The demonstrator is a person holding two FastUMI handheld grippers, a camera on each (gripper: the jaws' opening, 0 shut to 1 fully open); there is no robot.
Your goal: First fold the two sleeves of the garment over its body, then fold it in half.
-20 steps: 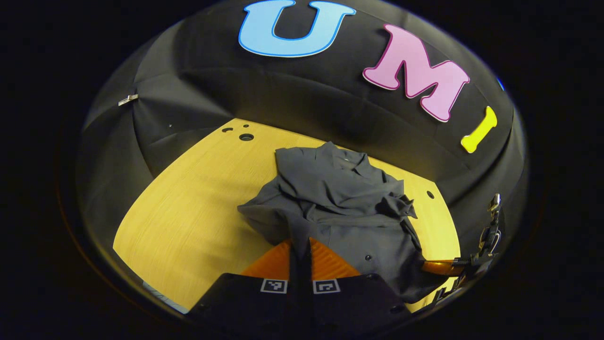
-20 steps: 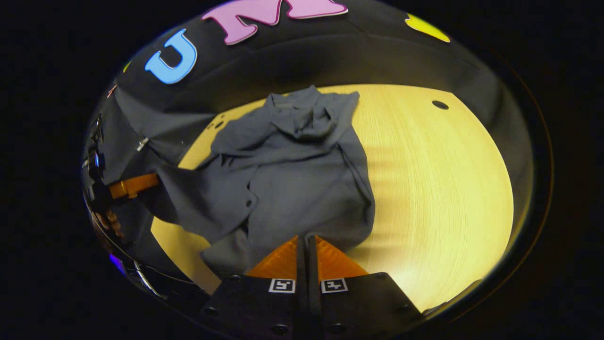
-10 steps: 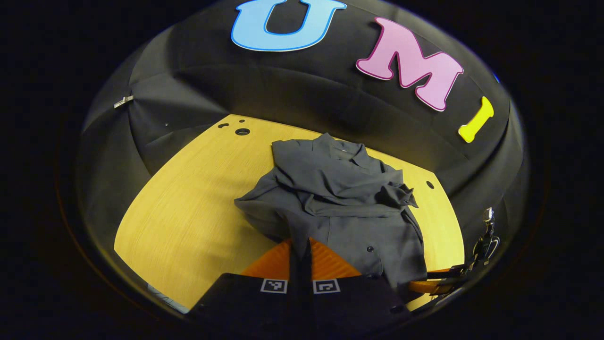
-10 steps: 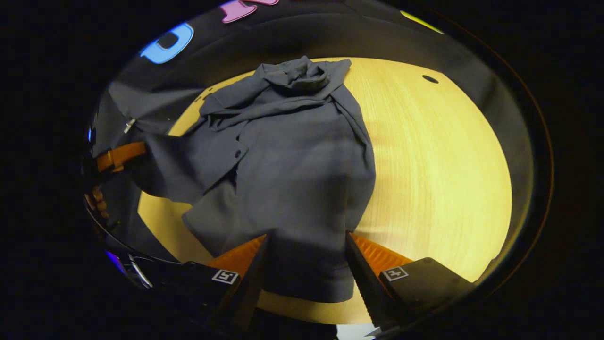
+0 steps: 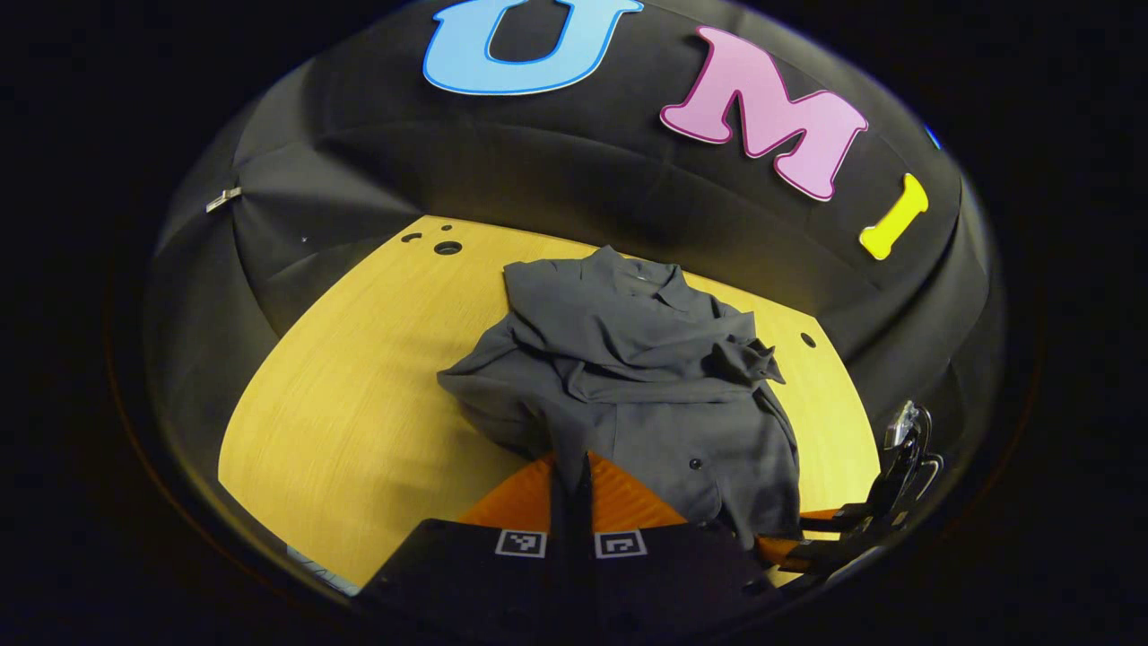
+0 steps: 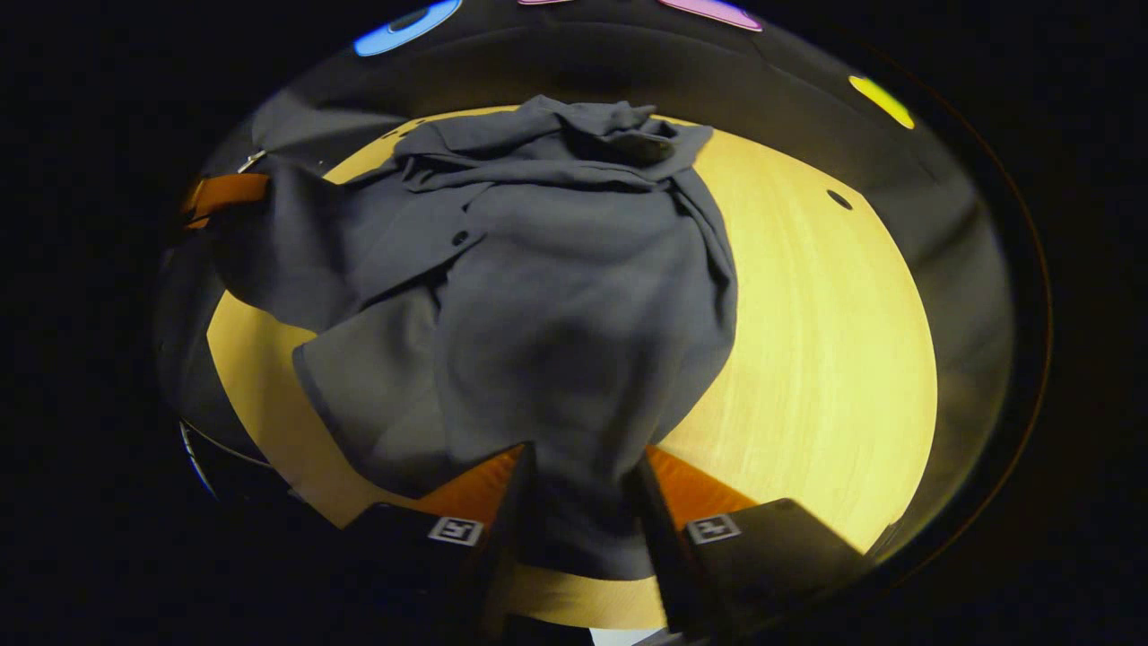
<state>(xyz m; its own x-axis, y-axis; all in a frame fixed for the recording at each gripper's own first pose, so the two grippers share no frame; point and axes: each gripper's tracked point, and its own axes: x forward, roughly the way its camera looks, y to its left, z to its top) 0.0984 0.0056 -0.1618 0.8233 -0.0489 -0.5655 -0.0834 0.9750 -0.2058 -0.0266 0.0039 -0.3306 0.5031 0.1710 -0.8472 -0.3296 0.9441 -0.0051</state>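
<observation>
Dark grey shirt (image 6: 556,296) lies crumpled, sleeves bunched.

A pale wooden worktop (image 5: 359,395) is seen spread ahead of the left claw (image 5: 571,467), with round holes (image 5: 447,248) cut at its far left corner. A small metal clip (image 5: 222,199) is seen pinned to the black cloth wall (image 5: 556,179) beyond.

A recording booth: black cloth wall (image 5: 556,179) behind a wooden table (image 5: 359,404).
</observation>
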